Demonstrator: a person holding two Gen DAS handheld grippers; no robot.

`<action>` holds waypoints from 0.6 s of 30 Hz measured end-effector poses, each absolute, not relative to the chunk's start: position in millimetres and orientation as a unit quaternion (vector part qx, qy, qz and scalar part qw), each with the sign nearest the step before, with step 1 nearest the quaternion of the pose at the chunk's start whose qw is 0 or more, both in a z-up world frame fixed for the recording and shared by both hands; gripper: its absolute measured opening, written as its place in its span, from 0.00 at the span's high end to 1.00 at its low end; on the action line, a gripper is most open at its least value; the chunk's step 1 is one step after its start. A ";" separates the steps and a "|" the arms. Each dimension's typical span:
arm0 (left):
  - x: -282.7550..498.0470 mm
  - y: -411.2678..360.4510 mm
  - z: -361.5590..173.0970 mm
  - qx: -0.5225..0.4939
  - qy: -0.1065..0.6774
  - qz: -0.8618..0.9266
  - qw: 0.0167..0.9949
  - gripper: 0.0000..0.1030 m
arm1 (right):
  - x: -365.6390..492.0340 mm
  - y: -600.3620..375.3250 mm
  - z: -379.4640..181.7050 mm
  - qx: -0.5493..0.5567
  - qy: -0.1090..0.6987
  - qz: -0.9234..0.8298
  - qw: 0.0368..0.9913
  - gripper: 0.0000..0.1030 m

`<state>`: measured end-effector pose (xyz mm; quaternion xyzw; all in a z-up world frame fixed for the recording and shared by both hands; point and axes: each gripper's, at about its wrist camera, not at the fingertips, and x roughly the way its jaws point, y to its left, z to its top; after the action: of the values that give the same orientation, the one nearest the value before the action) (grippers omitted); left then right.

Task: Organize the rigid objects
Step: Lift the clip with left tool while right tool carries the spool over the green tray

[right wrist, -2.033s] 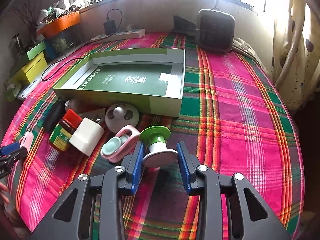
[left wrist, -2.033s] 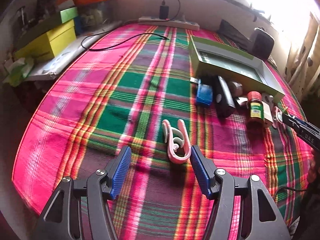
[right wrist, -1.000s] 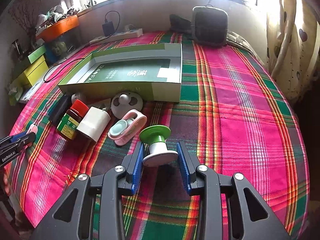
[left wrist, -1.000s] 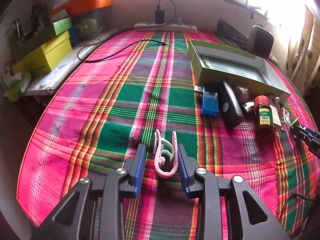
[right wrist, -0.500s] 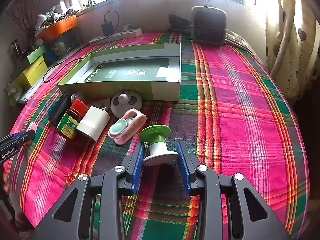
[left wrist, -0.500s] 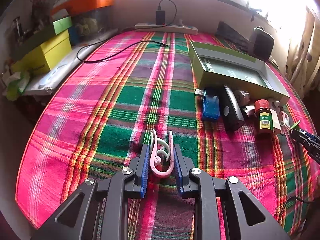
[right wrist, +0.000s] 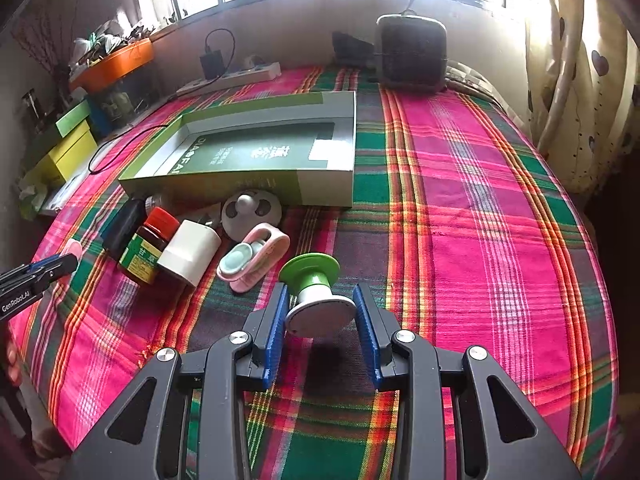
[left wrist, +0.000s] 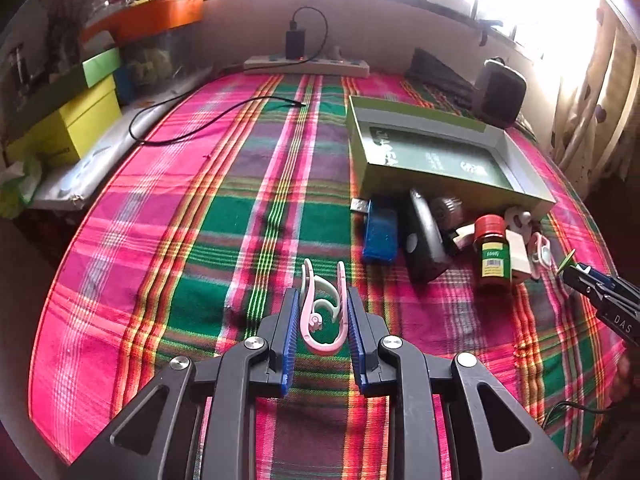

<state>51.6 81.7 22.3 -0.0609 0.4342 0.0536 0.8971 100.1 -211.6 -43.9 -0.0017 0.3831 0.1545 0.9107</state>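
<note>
Both grippers are closed on small things above the plaid cloth [left wrist: 248, 184].

Our left gripper [left wrist: 322, 300] squeezes the pink clip [left wrist: 322, 312] between its blue pads. To its right lie the blue stick [left wrist: 380, 236] and the red-capped bottle [left wrist: 493, 252]. Our right gripper [right wrist: 320, 300] holds the green-topped spool [right wrist: 316, 292]; the green box [right wrist: 256, 152] lies ahead of it, to the left.

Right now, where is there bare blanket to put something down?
The blanket is bare right of the green box, toward the curtain, and left of it, near the black cable. It is crowded in front of the box, around the red-capped bottle.
</note>
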 end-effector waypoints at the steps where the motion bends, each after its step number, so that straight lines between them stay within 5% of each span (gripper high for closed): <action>1: 51.7 80.8 23.5 -0.060 0.433 0.053 0.898 0.79 | 99.9 -211.0 -42.6 -0.003 0.382 0.154 0.911 0.67; 18: 67.0 63.1 50.8 -0.048 0.411 0.016 0.910 0.79 | 98.8 -209.3 -20.1 -0.003 0.349 0.152 0.925 0.67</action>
<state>67.0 63.1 50.8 -0.0481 0.4107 0.0162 0.9103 98.8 -209.3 -20.1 -0.0026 0.3495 0.1517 0.9246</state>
